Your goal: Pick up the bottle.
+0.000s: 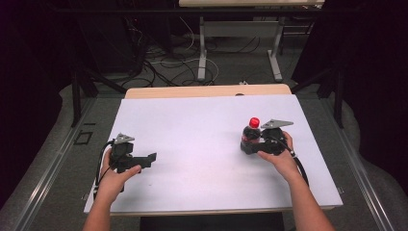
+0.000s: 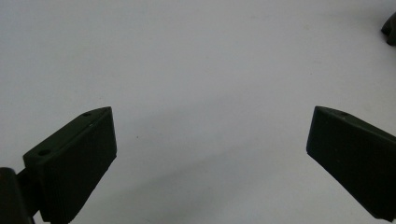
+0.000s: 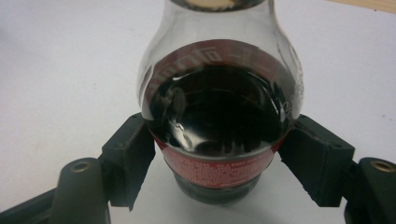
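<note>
A small clear bottle (image 1: 251,134) of dark soda with a red cap (image 1: 254,122) and a red label stands upright on the white table top (image 1: 202,144), right of the middle. My right gripper (image 1: 248,145) is shut on the bottle, coming at it from the right. In the right gripper view the bottle (image 3: 219,107) sits between the two jaws of the right gripper (image 3: 217,156), each pressed against a side at label height. My left gripper (image 1: 148,160) is held low over the table's left side, jaws pointing right. In its own view the left gripper (image 2: 210,140) stands open over bare white surface.
A wooden strip (image 1: 207,90) runs along the table's far edge. Beyond it are floor cables (image 1: 163,67) and the legs of another table (image 1: 202,48). A dark shape (image 2: 390,30) shows at the top right corner of the left gripper view.
</note>
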The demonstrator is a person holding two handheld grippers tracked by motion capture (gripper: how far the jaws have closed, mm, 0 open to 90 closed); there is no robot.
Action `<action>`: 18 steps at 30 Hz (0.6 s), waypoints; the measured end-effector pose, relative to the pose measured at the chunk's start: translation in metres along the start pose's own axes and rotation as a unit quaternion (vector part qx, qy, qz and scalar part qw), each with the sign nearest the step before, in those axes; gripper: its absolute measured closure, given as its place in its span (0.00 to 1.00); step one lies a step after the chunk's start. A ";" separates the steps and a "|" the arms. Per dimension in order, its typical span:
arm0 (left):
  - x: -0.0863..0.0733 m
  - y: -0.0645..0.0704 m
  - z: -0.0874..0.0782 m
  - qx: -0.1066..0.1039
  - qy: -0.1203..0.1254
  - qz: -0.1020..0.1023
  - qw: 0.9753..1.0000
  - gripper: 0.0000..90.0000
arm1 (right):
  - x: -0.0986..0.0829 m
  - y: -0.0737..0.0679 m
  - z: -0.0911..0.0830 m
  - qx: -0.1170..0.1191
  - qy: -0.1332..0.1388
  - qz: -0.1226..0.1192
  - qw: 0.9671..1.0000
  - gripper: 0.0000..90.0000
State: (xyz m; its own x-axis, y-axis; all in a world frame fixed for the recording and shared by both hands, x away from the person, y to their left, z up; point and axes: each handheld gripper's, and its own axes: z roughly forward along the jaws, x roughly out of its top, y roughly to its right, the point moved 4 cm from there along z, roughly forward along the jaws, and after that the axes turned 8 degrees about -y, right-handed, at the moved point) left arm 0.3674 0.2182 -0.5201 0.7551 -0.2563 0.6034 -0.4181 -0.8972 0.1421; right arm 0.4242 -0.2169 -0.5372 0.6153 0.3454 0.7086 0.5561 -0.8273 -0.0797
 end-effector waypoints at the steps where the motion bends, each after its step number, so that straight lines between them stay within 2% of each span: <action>1: 0.000 0.000 0.000 0.000 0.000 0.000 1.000 0.02 | 0.000 0.000 0.000 0.002 0.000 0.001 1.000 0.31; 12: 0.000 -0.001 0.001 0.001 0.009 -0.004 1.000 0.02 | 0.001 0.000 0.003 0.003 0.004 -0.003 1.000 0.30; 14: 0.000 -0.001 0.001 0.001 0.008 -0.005 1.000 0.02 | 0.001 -0.001 0.002 -0.007 0.007 -0.014 1.000 0.32; 18: 0.000 -0.001 0.001 0.002 0.005 -0.004 1.000 0.02 | 0.002 -0.002 0.001 -0.011 0.005 -0.018 1.000 0.33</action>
State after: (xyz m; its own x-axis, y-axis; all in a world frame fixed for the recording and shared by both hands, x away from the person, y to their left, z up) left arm 0.3680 0.2184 -0.5211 0.7527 -0.2458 0.6107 -0.4101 -0.9008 0.1430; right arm 0.4245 -0.2143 -0.5364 0.5891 0.3713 0.7177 0.5654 -0.8240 -0.0379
